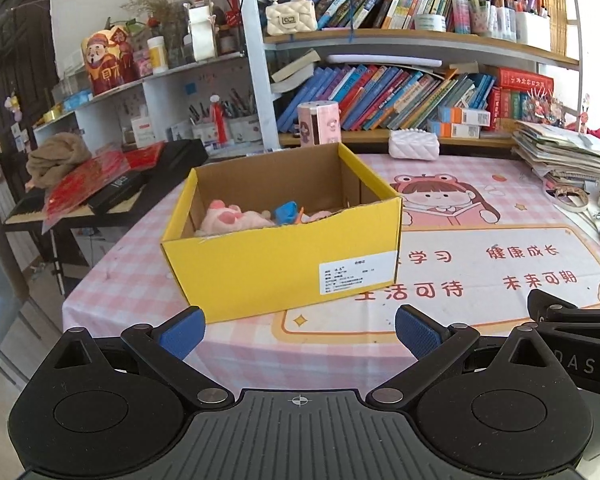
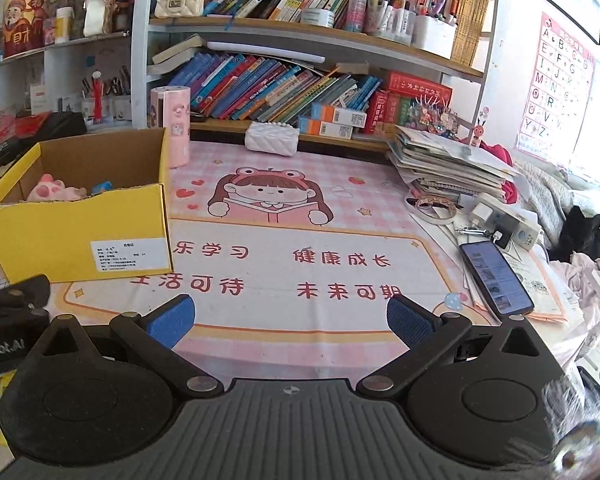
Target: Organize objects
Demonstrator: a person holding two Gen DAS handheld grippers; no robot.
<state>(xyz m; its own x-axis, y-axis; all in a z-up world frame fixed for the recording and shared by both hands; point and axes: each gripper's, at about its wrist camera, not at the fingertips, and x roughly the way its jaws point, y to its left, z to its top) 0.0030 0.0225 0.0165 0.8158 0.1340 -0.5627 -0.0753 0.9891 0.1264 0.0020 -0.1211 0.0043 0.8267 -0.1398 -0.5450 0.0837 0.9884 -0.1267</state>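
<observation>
A yellow cardboard box (image 1: 284,268) stands open on the pink checked table mat (image 1: 480,208); it also shows at the left of the right wrist view (image 2: 60,236). Inside lie a pink plush toy (image 1: 228,218), a blue toy (image 1: 287,211) and another pink item, partly hidden by the box wall. The plush (image 2: 56,190) shows in the right wrist view too. My left gripper (image 1: 298,334) is open and empty, just in front of the box. My right gripper (image 2: 290,322) is open and empty over the mat, to the right of the box.
A pink cylinder (image 2: 171,126) and a white quilted purse (image 2: 272,138) stand at the back by the bookshelf (image 2: 320,36). A paper stack (image 2: 448,160), tape roll (image 2: 436,206), power strip (image 2: 508,222) and phone (image 2: 494,276) lie at the right. A keyboard (image 1: 100,196) sits left.
</observation>
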